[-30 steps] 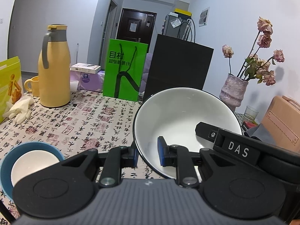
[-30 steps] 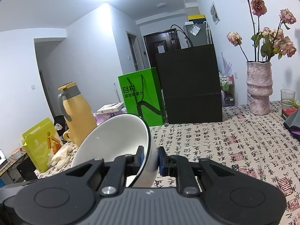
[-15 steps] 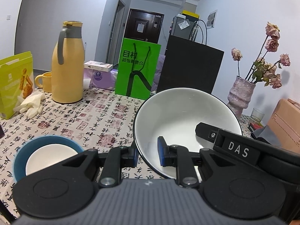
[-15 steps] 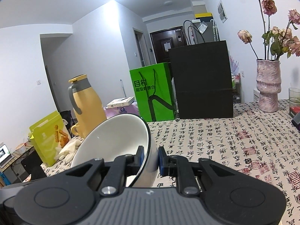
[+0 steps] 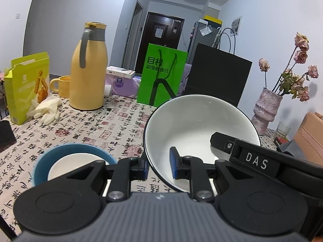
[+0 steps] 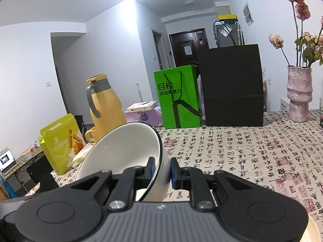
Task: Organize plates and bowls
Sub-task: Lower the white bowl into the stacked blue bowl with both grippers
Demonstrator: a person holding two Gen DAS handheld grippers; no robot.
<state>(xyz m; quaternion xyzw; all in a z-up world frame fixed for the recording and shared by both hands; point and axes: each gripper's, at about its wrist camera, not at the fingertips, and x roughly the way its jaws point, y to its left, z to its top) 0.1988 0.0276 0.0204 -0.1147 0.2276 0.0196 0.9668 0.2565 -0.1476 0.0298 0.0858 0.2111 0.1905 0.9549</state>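
A white bowl with a dark rim (image 5: 193, 125) is held above the table by both grippers. My left gripper (image 5: 159, 166) is shut on its near-left rim. My right gripper (image 6: 162, 170) is shut on the opposite rim, and its black body shows in the left wrist view (image 5: 256, 162). In the right wrist view the bowl (image 6: 125, 145) is tilted with its opening to the left. A blue bowl (image 5: 43, 161) with a white plate (image 5: 66, 165) inside sits on the table, low and left of the held bowl.
On the patterned tablecloth (image 5: 97, 127) stand a yellow thermos (image 5: 88, 68), yellow mug (image 5: 60, 85), yellow-green box (image 5: 26, 84), white gloves (image 5: 47, 109), green bag (image 5: 161, 74), black bag (image 5: 218, 78) and pink vase of dried roses (image 5: 266, 109). A tan bag (image 5: 308, 135) lies at the right.
Both grippers have moved left and slightly back with the white bowl. The blue bowl with the plate now sits closer to the held bowl in view.
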